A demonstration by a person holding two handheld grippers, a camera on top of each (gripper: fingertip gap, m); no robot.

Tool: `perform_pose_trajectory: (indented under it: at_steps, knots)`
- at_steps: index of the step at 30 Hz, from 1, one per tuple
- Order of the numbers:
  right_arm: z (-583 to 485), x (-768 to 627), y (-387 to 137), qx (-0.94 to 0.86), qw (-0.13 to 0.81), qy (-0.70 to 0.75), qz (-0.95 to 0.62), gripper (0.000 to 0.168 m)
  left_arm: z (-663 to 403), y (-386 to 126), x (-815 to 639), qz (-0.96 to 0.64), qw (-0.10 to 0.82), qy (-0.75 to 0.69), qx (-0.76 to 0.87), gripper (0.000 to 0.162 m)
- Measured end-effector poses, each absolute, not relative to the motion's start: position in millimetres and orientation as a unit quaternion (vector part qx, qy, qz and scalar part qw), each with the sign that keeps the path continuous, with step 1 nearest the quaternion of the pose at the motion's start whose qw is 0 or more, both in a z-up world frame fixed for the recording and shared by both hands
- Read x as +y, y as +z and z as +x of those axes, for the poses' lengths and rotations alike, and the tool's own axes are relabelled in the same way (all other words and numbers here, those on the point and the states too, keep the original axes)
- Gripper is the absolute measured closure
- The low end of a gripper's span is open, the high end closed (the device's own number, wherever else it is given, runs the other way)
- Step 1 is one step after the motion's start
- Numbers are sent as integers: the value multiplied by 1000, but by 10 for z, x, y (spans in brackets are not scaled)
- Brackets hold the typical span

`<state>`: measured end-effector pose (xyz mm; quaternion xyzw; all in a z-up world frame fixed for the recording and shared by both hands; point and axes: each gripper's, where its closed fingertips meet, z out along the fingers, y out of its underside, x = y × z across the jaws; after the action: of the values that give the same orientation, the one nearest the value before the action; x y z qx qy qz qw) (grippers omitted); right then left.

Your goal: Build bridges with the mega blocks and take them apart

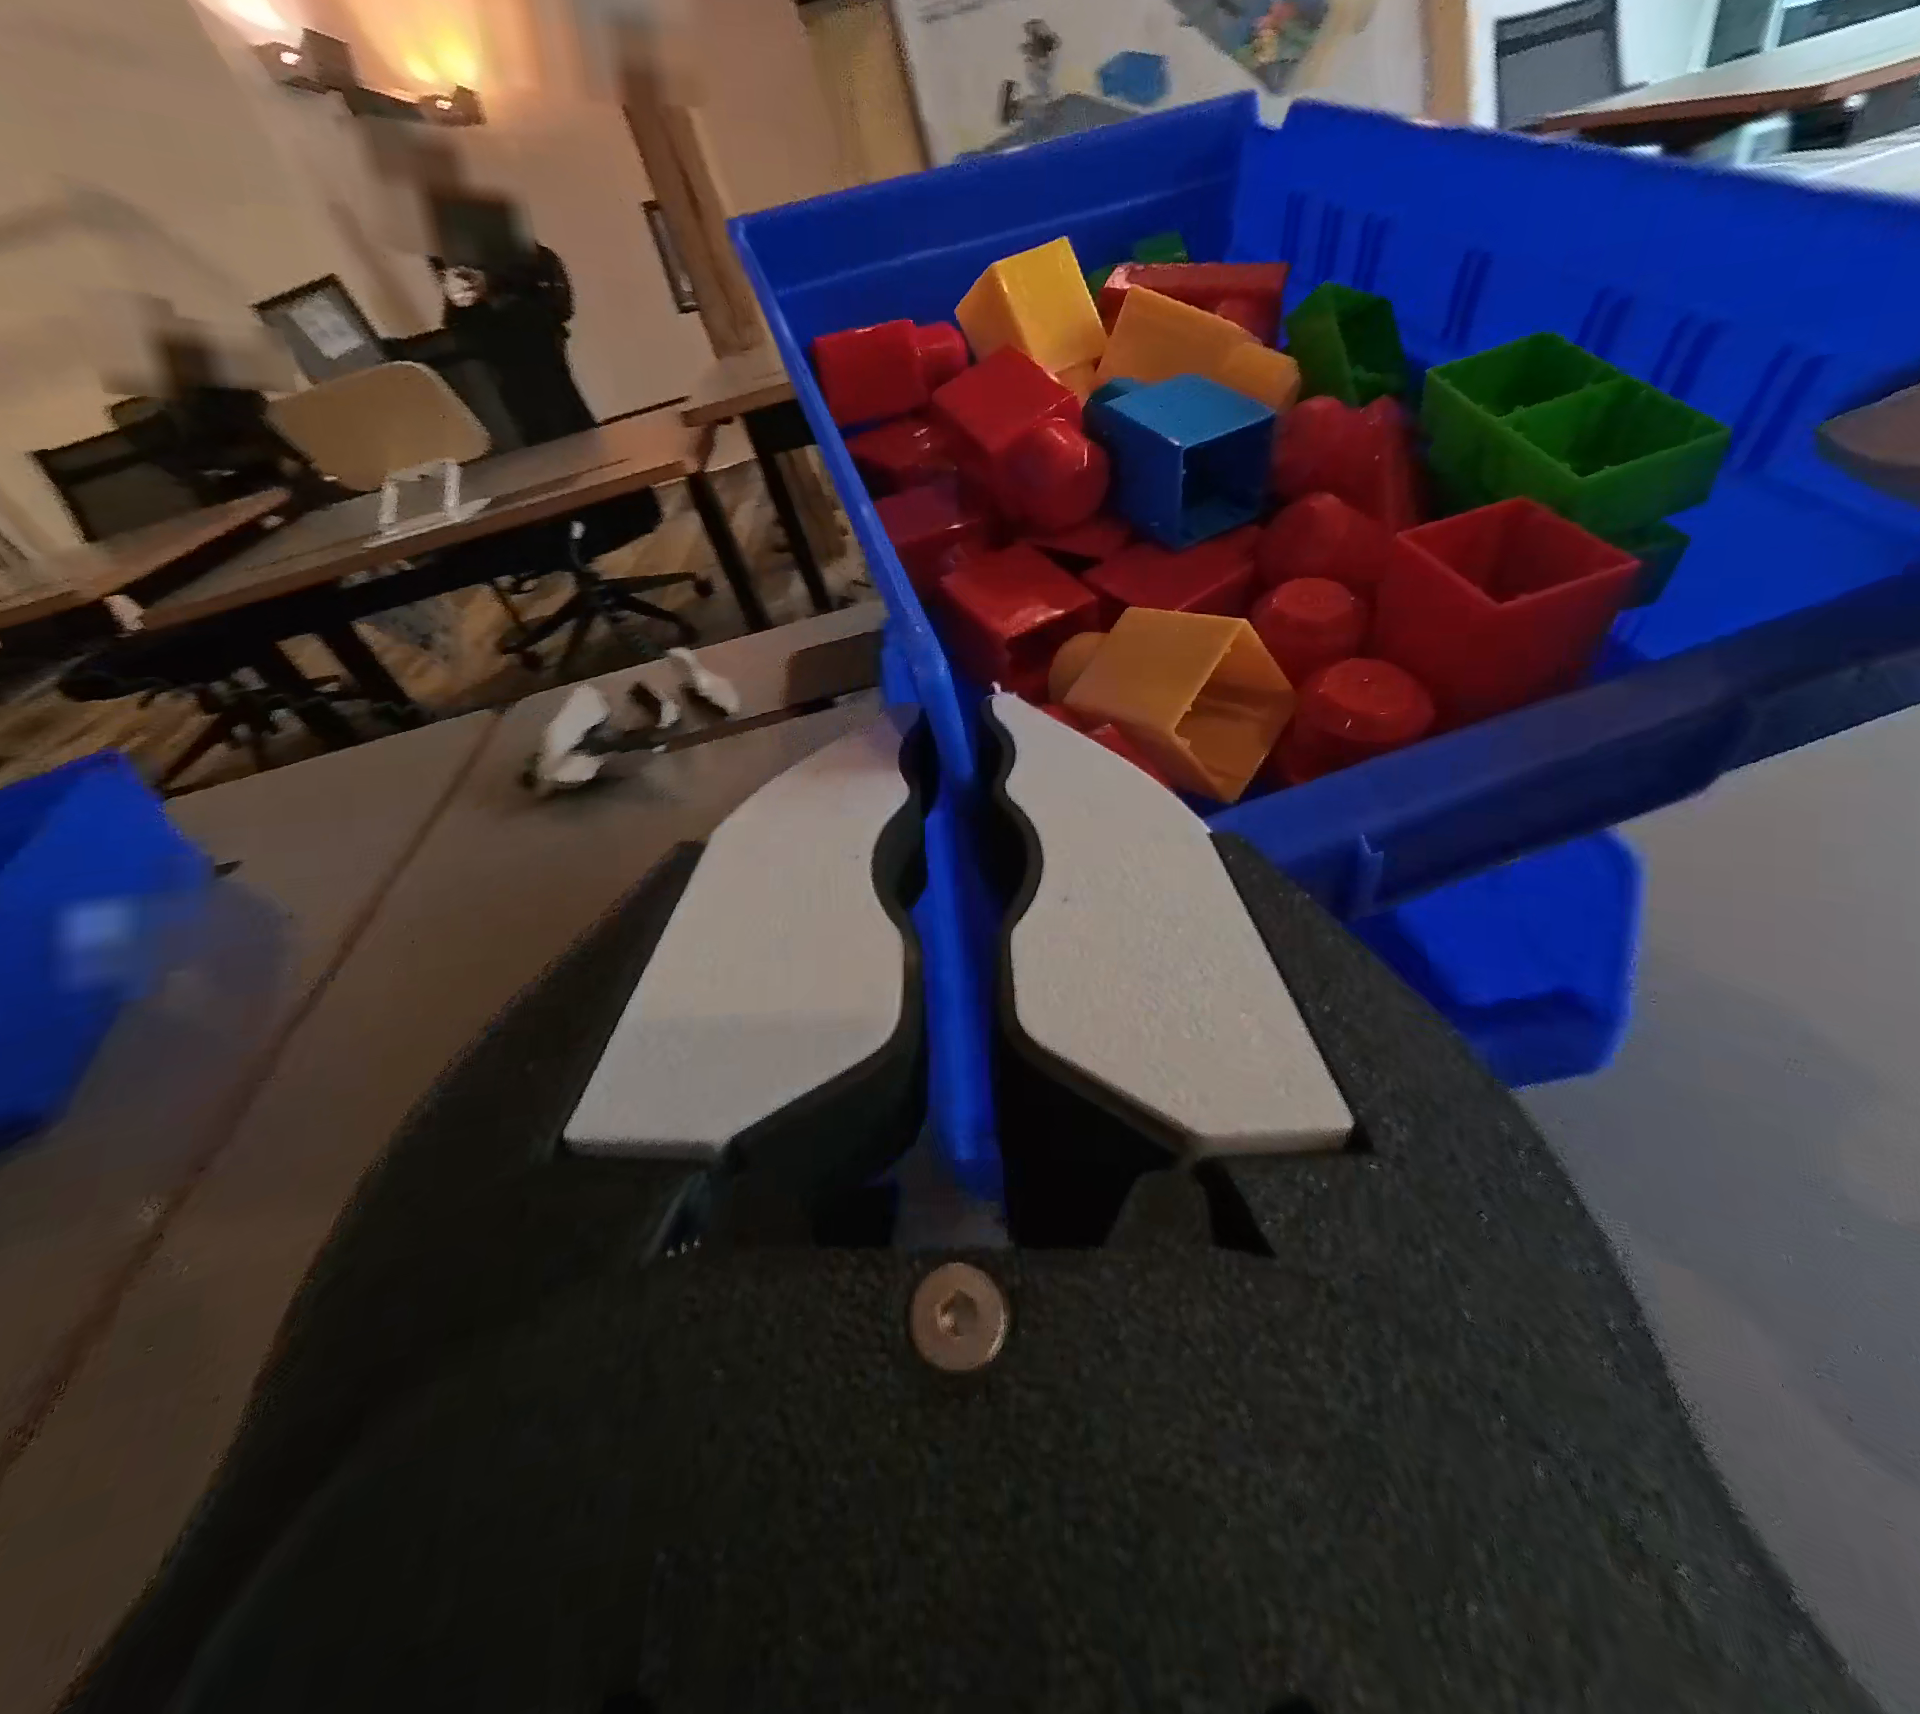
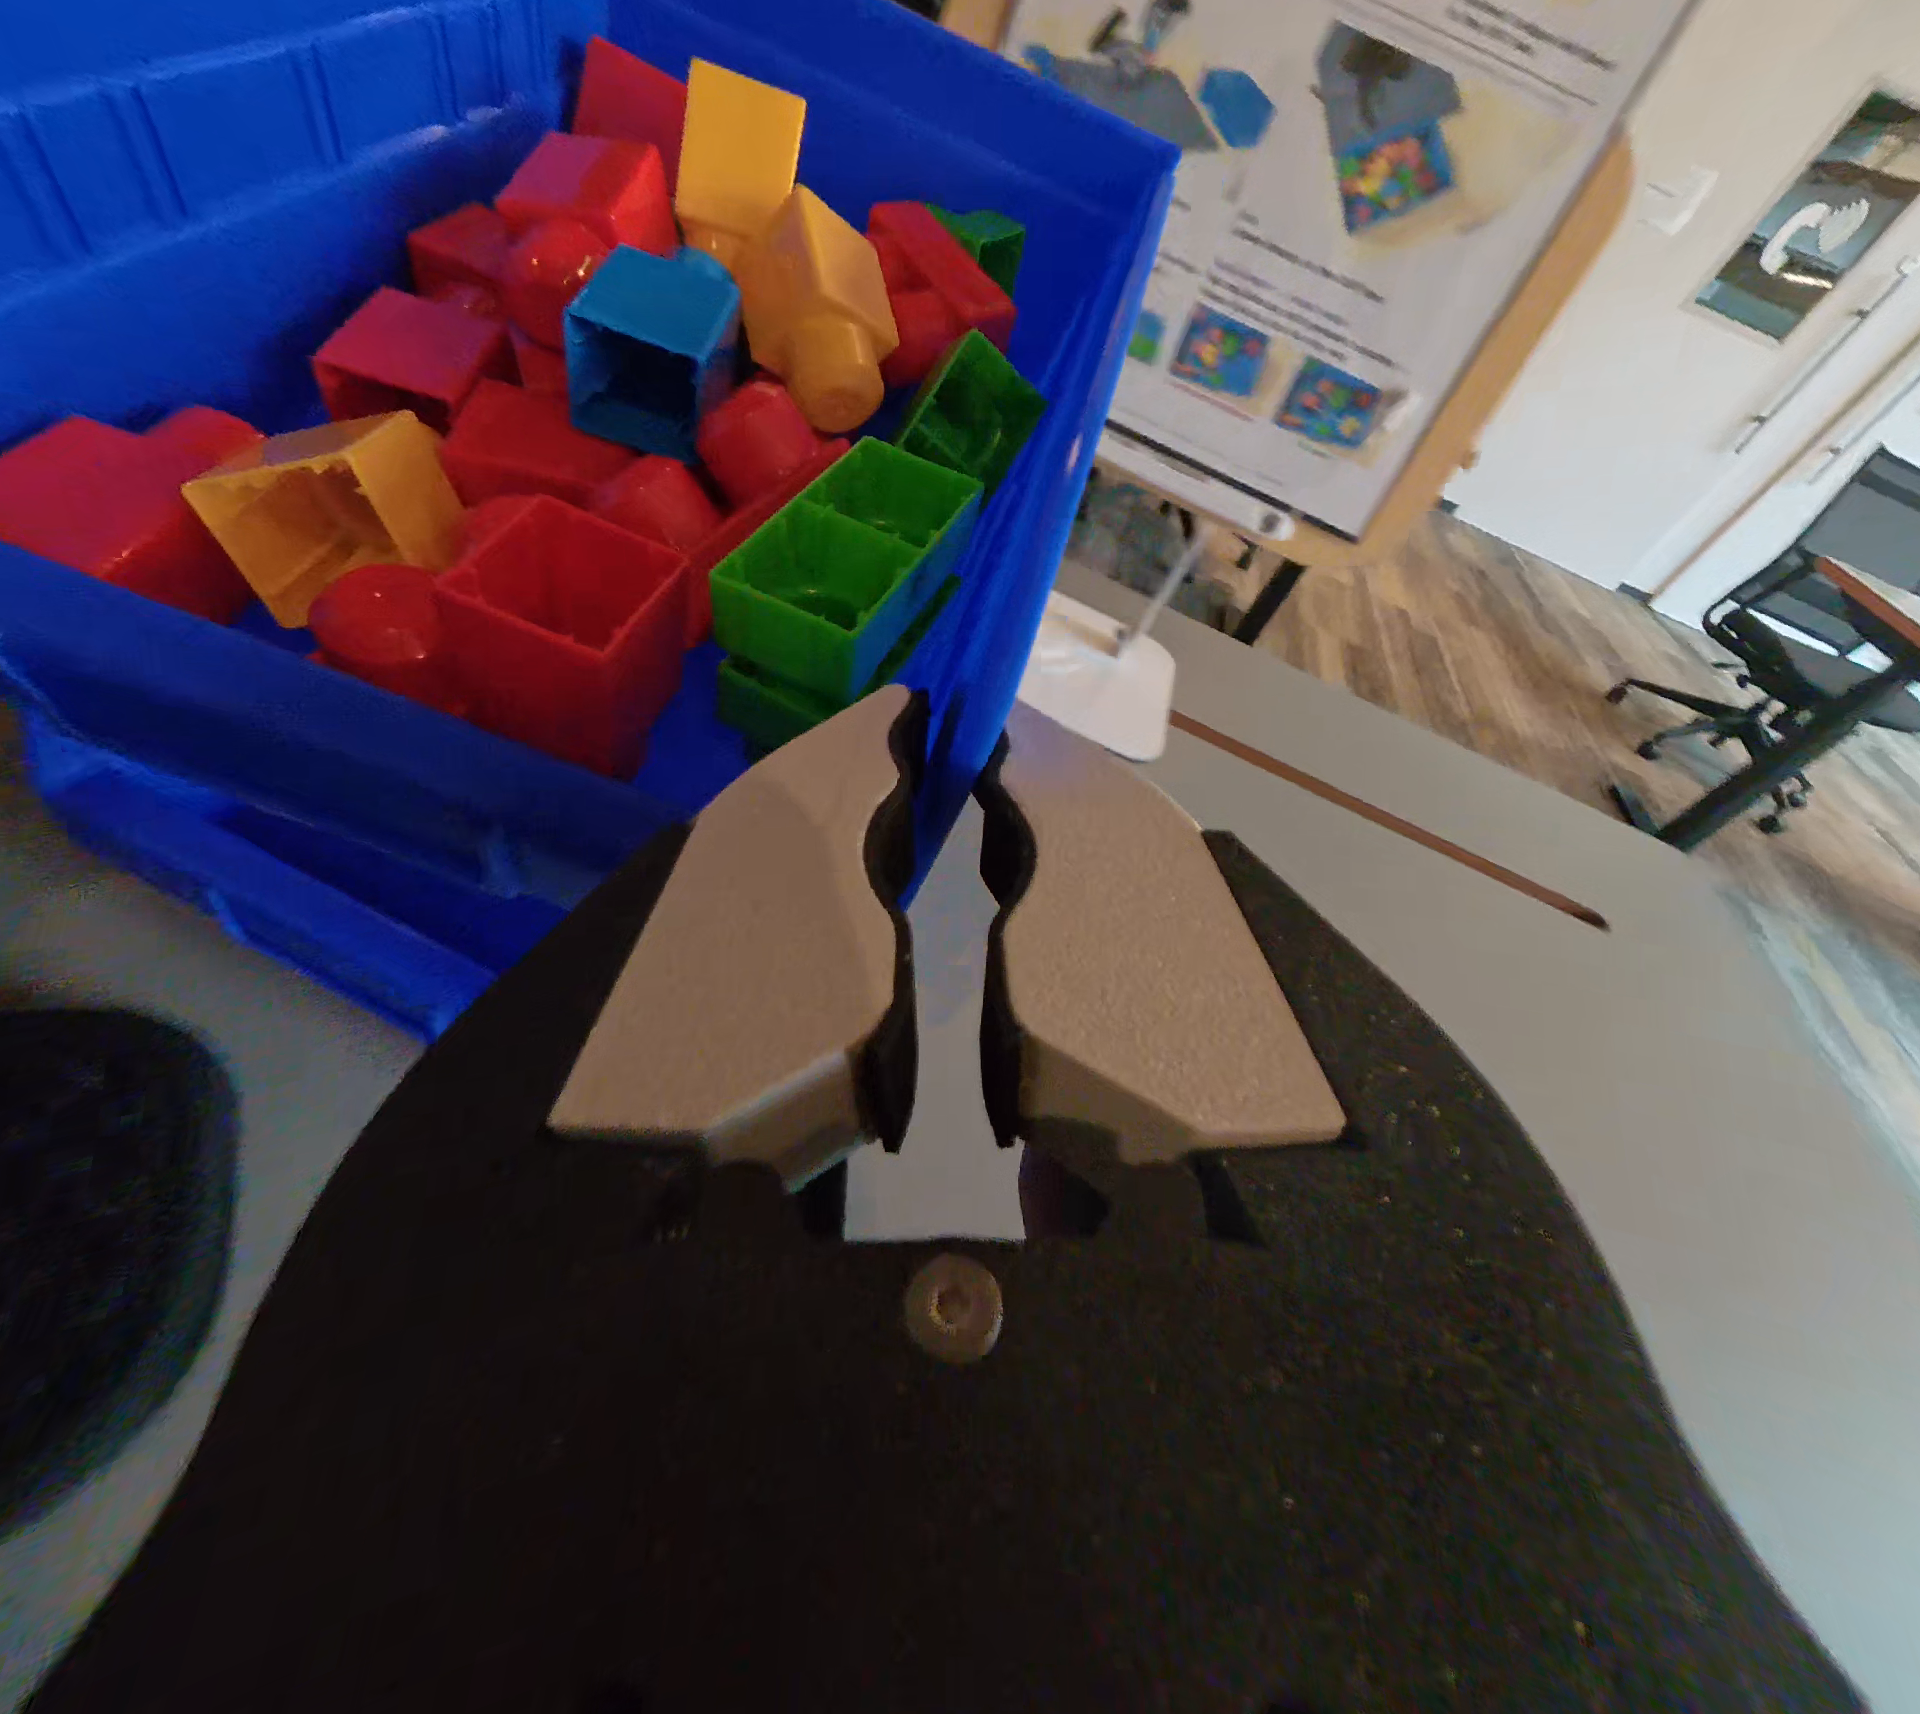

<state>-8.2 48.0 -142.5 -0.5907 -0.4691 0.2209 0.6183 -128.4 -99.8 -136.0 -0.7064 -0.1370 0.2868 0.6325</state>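
My left gripper (image 1: 961,729) is clamped on the left wall of the blue bin (image 1: 1455,210), the thin plastic edge running straight down between my two grey fingers (image 1: 769,968). My right gripper (image 2: 951,729) pinches the bin's (image 2: 260,106) right wall near its front corner; its jaws stand narrow with the blue edge caught at the tips, and pale table (image 2: 1455,1093) shows through the gap lower down. The bin looks tilted in both views, and I cannot tell whether it touches the table (image 1: 1766,1145).

The blocks (image 1: 1195,521) lie loose in the bin, heaped in no order. Nearest my left gripper sits a yellow block (image 1: 1184,693) with its hollow side up, just beside a red hollow block (image 1: 1507,615). Past them a blue block (image 1: 1184,459) rests on the red pile, and a green double block (image 1: 1569,428) lies by the far right wall. From the right side the same heap (image 2: 582,417) shows the red block (image 2: 561,615) and green block (image 2: 842,563) closest to me, with the blue block (image 2: 649,345) in the middle and yellow ones behind it.

A second blue shape (image 1: 73,937), blurred, sits at the left edge of my left view. Beyond the bin stands a poster board (image 2: 1351,106) with pictures. Farther off are desks (image 1: 416,501), a black office chair (image 2: 1797,667) on wood flooring, and a person (image 1: 520,334) seated at the back.
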Motion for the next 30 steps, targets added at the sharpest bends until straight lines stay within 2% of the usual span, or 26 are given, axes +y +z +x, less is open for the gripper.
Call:
perform_pose_trajectory:
  at_steps: [10, 19, 30]
  knots:
    - [-1264, -512, -1554, -506, 597, 305, -543, 161, -2199, -1423, -2163, -684, 602, 360, -198, 156]
    - [-2074, -1243, -1918, -549, 555, 336, -526, 160, -2854, -1795, -2958, -691, 567, 375, -245, 157]
    - [-2417, -1580, -2503, -616, 522, 255, -533, 156, -3244, -2422, -3288, -712, 540, 347, -285, 157]
